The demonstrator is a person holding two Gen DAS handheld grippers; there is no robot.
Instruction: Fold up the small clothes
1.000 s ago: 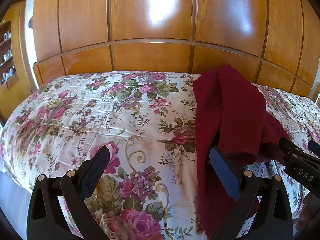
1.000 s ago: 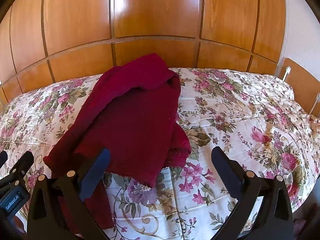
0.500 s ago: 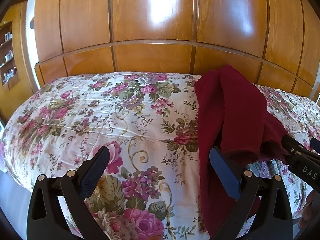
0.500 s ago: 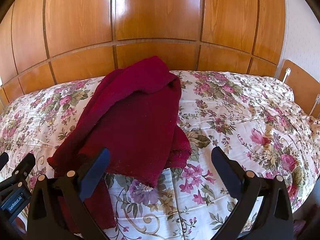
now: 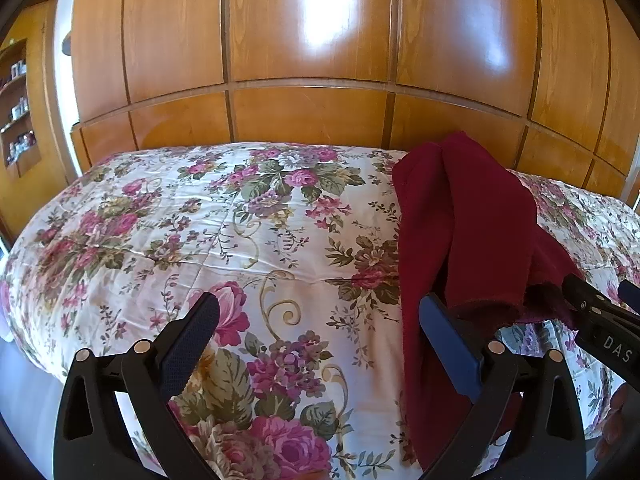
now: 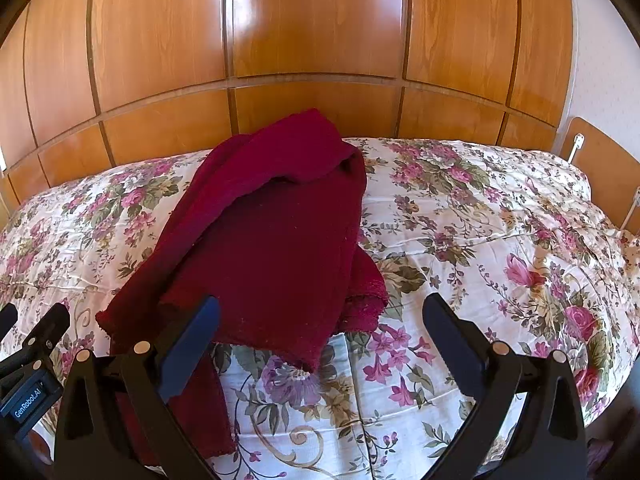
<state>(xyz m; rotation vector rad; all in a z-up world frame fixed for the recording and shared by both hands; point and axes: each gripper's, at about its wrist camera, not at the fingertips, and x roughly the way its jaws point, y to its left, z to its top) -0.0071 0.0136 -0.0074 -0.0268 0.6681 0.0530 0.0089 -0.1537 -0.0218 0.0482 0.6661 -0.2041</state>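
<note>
A dark red knitted garment (image 6: 272,240) lies loosely bunched and partly folded on the floral bedspread (image 6: 480,240), stretching from the headboard side toward the near edge. In the left wrist view the garment (image 5: 472,240) lies at the right. My left gripper (image 5: 320,320) is open and empty above the bedspread (image 5: 200,240), its right finger over the garment's left edge. My right gripper (image 6: 320,320) is open and empty, held over the garment's near hem. Each gripper shows at the edge of the other's view.
A glossy wooden panelled headboard wall (image 6: 320,60) rises behind the bed. Shelves with small bottles (image 5: 18,108) stand at the far left. A wooden side panel (image 6: 600,168) stands at the right. The bed's near edge drops off below both grippers.
Both views have shifted slightly, the grippers drawing back and up a little from the bed. The garment has not moved and both grippers stay open.
</note>
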